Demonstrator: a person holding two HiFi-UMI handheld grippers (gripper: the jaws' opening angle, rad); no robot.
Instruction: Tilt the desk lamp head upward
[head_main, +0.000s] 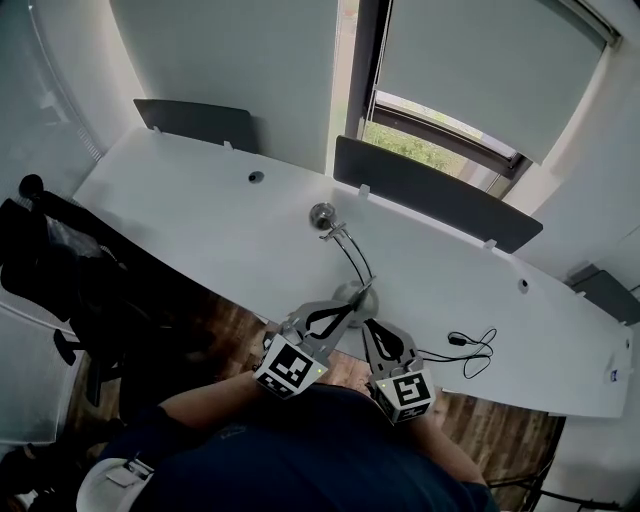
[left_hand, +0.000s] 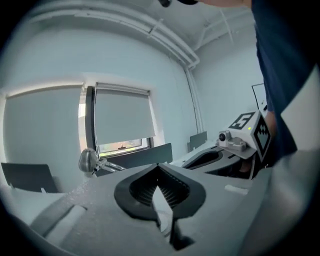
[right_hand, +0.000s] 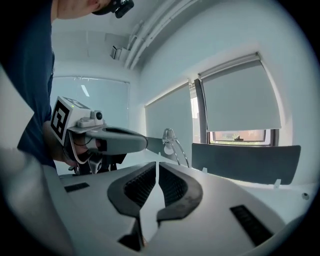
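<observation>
— Where's the lamp head (head_main: 322, 214)?
— Beyond the lamp base (head_main: 356, 297), toward the window (head_main: 430, 150); the neck (head_main: 352, 256) runs away from me.
— Your jaws?
— Both pairs pressed together, empty. My left gripper (head_main: 343, 310) is just beside the base and looks nearer than my right gripper (head_main: 369, 326).

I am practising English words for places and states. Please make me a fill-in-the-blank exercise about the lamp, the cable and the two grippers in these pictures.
1. In the head view, the black cable lies on the desk to the ____ of the lamp base.
2. Between the shut jaws of the left gripper there is ____.
3. The lamp head is touched by ____ gripper; the right gripper is shut too.
Missing words: right; nothing; neither.
</observation>
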